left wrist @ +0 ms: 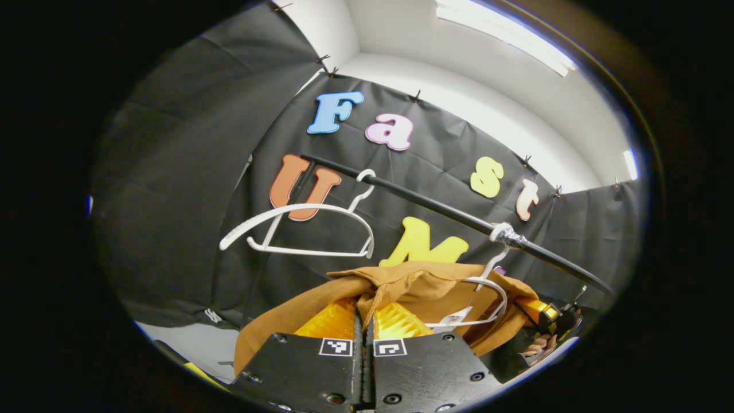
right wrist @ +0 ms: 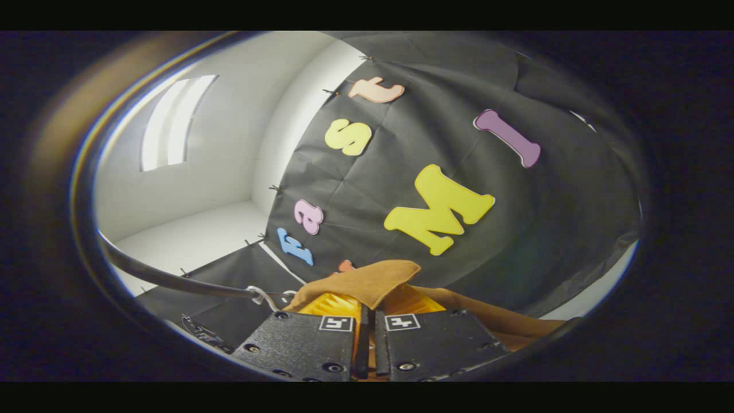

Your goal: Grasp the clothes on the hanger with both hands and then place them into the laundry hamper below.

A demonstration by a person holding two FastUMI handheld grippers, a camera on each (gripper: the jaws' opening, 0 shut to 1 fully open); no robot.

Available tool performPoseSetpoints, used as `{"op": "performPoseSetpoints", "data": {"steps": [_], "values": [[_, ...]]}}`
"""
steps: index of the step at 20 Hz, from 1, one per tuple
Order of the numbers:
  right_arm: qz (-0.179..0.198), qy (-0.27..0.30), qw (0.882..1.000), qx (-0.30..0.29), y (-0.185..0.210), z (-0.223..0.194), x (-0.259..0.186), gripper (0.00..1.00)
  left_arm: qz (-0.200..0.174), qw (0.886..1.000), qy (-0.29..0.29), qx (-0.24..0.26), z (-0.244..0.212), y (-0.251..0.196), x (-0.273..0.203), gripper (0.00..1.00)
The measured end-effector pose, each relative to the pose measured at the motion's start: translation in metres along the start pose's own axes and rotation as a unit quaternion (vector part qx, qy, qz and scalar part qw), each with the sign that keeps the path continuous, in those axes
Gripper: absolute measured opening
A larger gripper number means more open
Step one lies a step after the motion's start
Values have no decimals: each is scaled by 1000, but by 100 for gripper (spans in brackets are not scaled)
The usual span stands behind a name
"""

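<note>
The left gripper [left wrist: 363,321] has its jaws closed tight on a fold of the tan-brown cloth garment [left wrist: 413,287]. The right gripper [right wrist: 370,312] pinches another fold of the same garment [right wrist: 373,281]. The garment hangs on a white plastic hanger [left wrist: 493,289] under the black clothes rail [left wrist: 447,215]; an empty white hanger [left wrist: 298,229] hangs further along that rail. Grasping looks complete. The next move calls for lifting the cloth clear of its hanger, then lowering it below the rail.
</note>
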State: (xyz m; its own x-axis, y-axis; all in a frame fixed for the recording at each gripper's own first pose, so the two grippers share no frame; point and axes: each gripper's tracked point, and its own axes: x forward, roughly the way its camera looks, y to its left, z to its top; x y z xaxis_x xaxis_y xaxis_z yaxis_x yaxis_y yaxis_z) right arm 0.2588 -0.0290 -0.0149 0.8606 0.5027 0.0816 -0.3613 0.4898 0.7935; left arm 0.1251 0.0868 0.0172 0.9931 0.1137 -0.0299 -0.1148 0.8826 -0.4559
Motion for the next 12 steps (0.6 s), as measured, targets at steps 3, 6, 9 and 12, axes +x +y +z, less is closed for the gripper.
{"op": "performPoseSetpoints", "data": {"steps": [3, 6, 9, 12], "values": [[-1, 9, 999, -31, 0, 4, 4, 5, -7, 1000, -1, 13, 13, 1, 5, 0], [6, 17, 999, -47, 4, 11, 9, 7, -22, 1000, 5, 15, 18, -4, 10, 0], [21, 27, 996, -82, 11, 17, 13, 7, -38, 999, 13, 14, 23, -8, 14, 0], [26, 35, 993, -114, 12, 24, 21, 7, -49, 998, 18, 30, 31, -11, 15, 5]]}}
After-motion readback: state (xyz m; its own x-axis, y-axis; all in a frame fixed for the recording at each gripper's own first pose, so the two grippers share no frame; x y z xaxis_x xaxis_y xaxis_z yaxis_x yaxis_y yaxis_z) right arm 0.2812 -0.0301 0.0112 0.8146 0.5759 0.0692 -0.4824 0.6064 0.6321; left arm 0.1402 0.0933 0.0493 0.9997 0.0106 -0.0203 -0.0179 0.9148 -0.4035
